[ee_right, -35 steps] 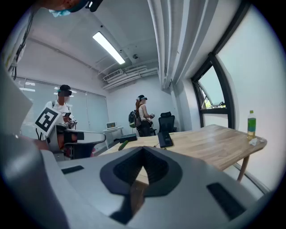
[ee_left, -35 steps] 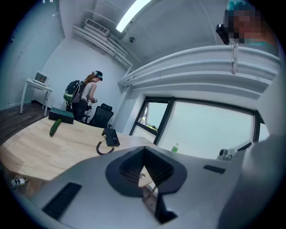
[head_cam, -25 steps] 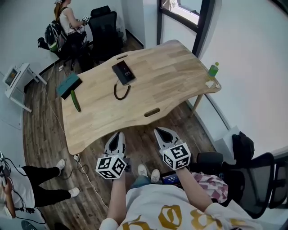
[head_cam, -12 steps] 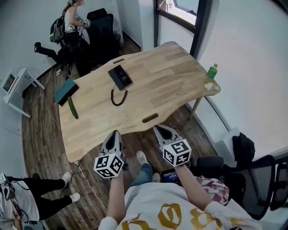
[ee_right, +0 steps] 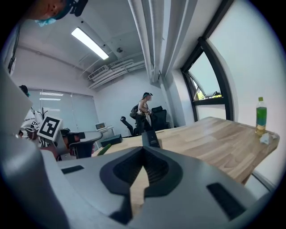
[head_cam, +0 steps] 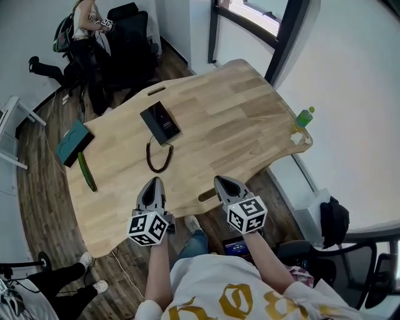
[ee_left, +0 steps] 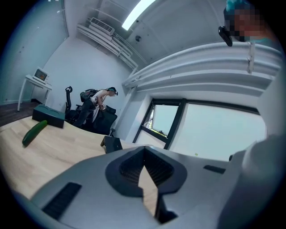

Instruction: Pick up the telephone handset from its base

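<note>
Telephone handset (head_cam: pixel 160 122), black and flat on its base so that the two read as one dark slab, lay on the far-left part of the light wooden surface (head_cam: pixel 244 119). It was well apart from both tools, ahead of them and slightly left.

Nearest the person, the left hand-held gripper (head_cam: pixel 153 182) and the right hand-held gripper (head_cam: pixel 223 182) were held side by side, pointing forward. Each had its jaws closed together with nothing between them. Their tips hung over the near edge of the surface, the right one just beside a slot cut into the wood. Beyond the left tool a black coiled cord (head_cam: pixel 156 159) looped back to the telephone.

Further left lay a green cucumber (head_cam: pixel 86 171) and a teal box (head_cam: pixel 74 142). A green bottle (head_cam: pixel 304 117) stood at the far right corner. Past the surface, a person (head_cam: pixel 84 19) stood by a black office chair (head_cam: pixel 128 34).

A second earlier both tools had hung over the wooden floor, short of the surface's edge. They had since come forward over it with jaws unchanged, and the telephone now sat closer to them.
</note>
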